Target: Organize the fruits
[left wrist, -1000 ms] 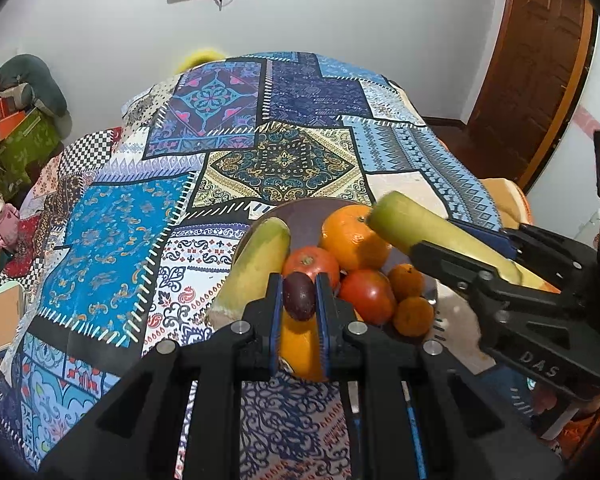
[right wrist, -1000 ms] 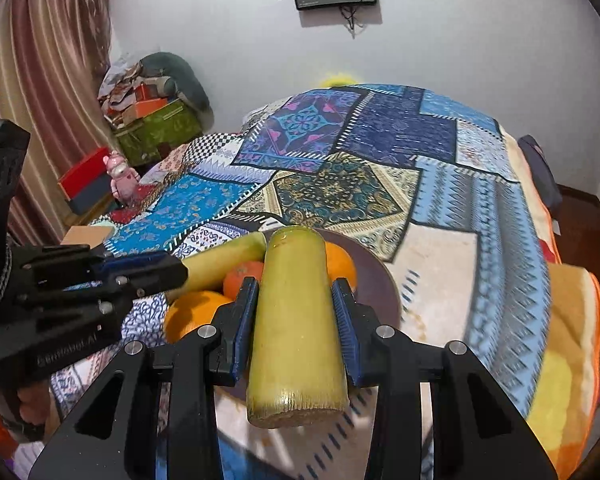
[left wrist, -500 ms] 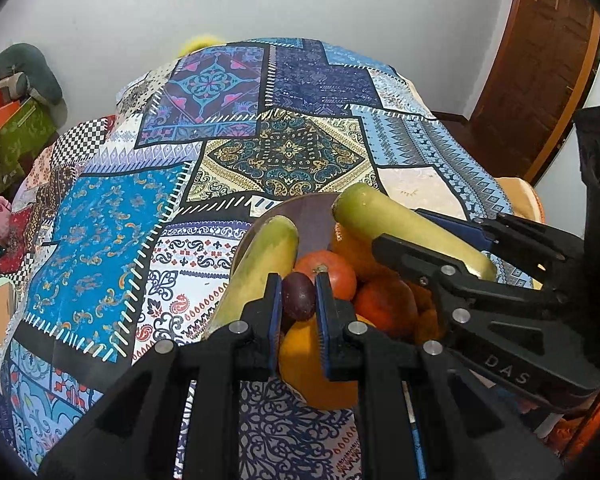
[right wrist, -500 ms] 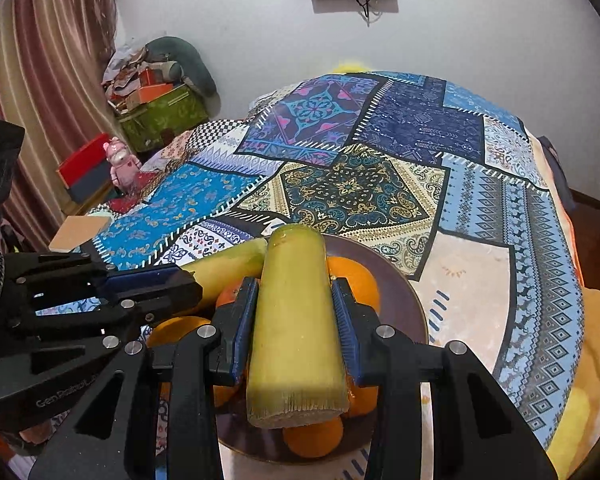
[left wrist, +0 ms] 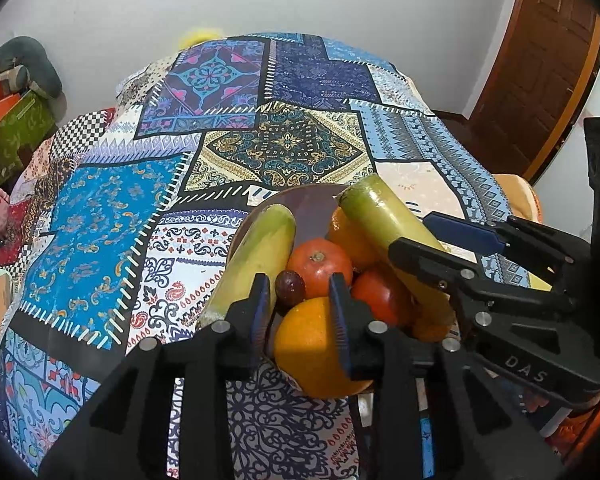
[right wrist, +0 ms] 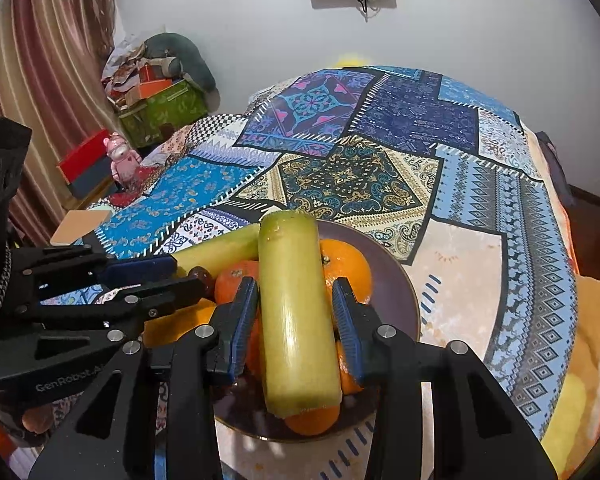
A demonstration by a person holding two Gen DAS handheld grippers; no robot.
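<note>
Placing step in hand: left gripper opening, small dark fruit released among oranges in brown bowl on bed; right gripper clamped on sugarcane piece above bowl, lowering and release judged next.

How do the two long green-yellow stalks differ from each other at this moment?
The stalk in the right gripper is gripped between its pads, above the pile; the other stalk lies free at the left edge of the plate. The held stalk lies over the oranges; the free stalk rests beside the tomato. Both are smooth, cylindrical and green-yellow with cut ends.
</note>
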